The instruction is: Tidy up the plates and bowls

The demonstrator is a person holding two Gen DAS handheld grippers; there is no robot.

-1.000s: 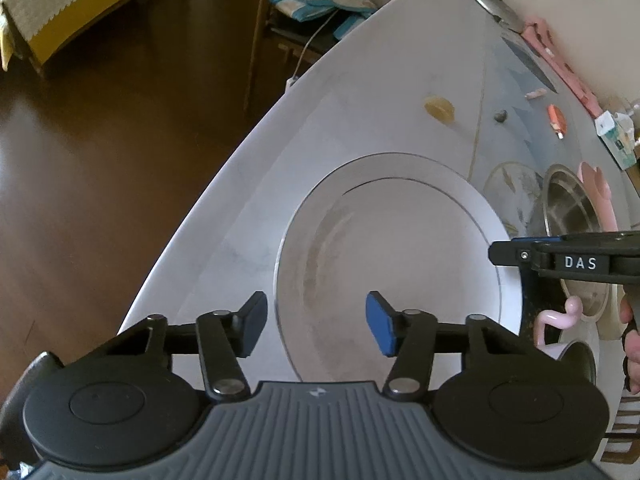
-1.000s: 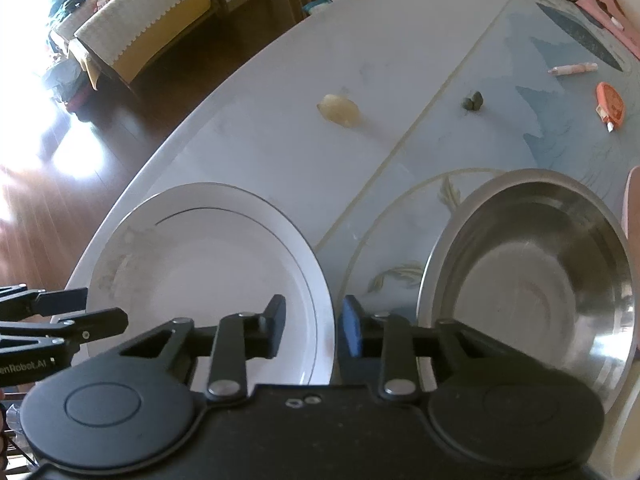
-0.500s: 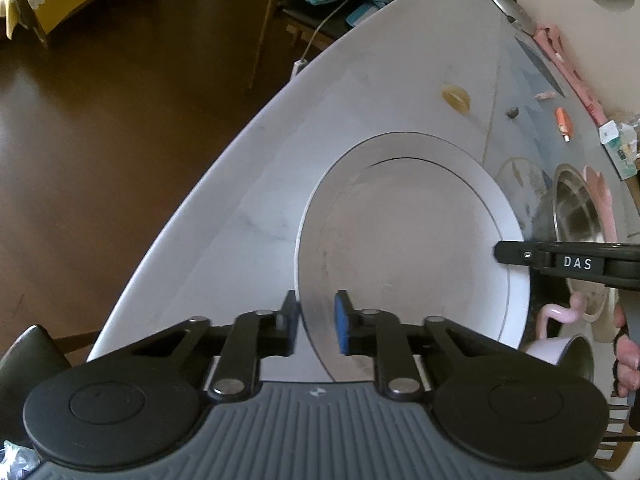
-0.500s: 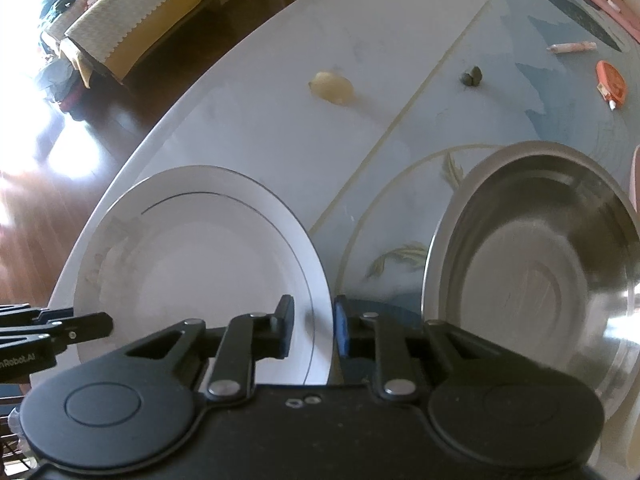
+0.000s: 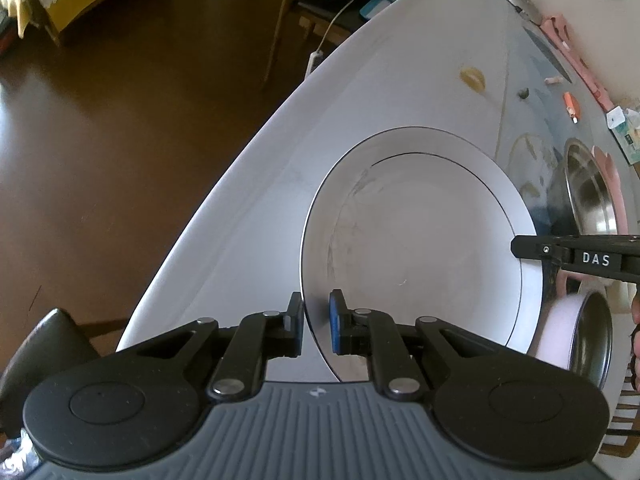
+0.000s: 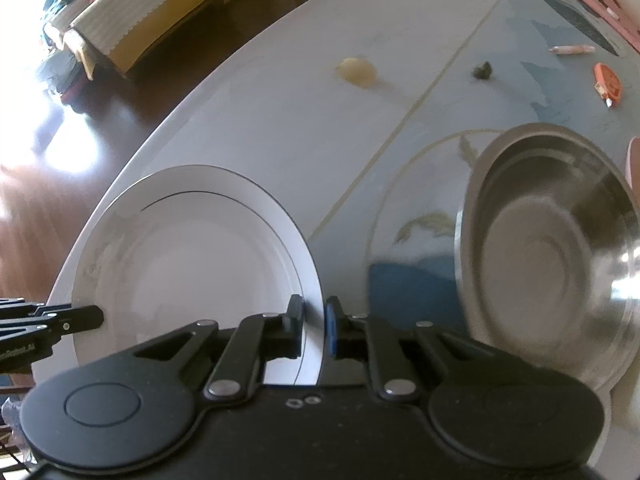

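In the left wrist view the steel bowl (image 5: 588, 200) at the right edge is partly cut off, and a pink cup (image 5: 576, 332) is blurred. One white plate (image 5: 420, 240) fills mid-frame; the left gripper (image 5: 315, 330) is pinched onto its near-left rim. In the right wrist view, one plate (image 6: 192, 264) lower left and one blurred steel bowl (image 6: 552, 256) at right; the right gripper (image 6: 314, 330) clamps the plate's right rim.

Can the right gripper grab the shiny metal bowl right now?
Probably not yet. The right gripper is shut on the white plate, so it is busy. The metal bowl sits close beside it, with nothing between them.
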